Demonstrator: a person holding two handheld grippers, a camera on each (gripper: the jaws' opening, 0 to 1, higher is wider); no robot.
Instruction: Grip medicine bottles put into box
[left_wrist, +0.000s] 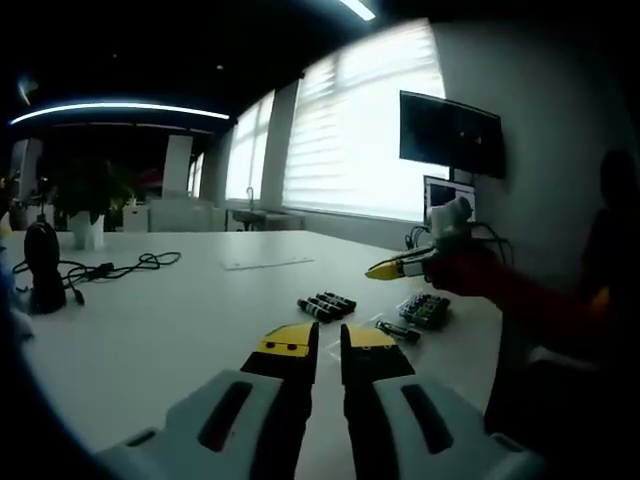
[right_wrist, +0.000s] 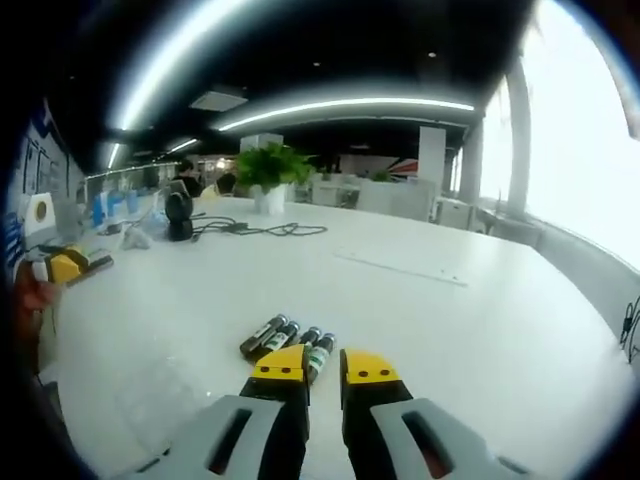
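Several dark medicine bottles (left_wrist: 326, 304) lie side by side on the white table (left_wrist: 180, 330), just beyond my left gripper (left_wrist: 330, 338). Its yellow-tipped jaws stand nearly together with nothing between them. A single bottle (left_wrist: 398, 330) lies to the right, beside a small box (left_wrist: 426, 309) holding more bottles. My right gripper (left_wrist: 398, 268) hovers above that box, held by a hand in a red sleeve. In the right gripper view, the row of bottles (right_wrist: 290, 340) lies right in front of my right gripper (right_wrist: 325, 366), whose jaws are close together and empty. The left gripper (right_wrist: 65, 265) shows at the far left.
A black device (left_wrist: 42, 265) with a loose black cable (left_wrist: 120, 266) sits at the table's far left, near a potted plant (left_wrist: 88, 215). A flat clear strip (right_wrist: 400, 266) lies mid-table. A dark monitor (left_wrist: 450, 132) hangs on the wall by bright windows.
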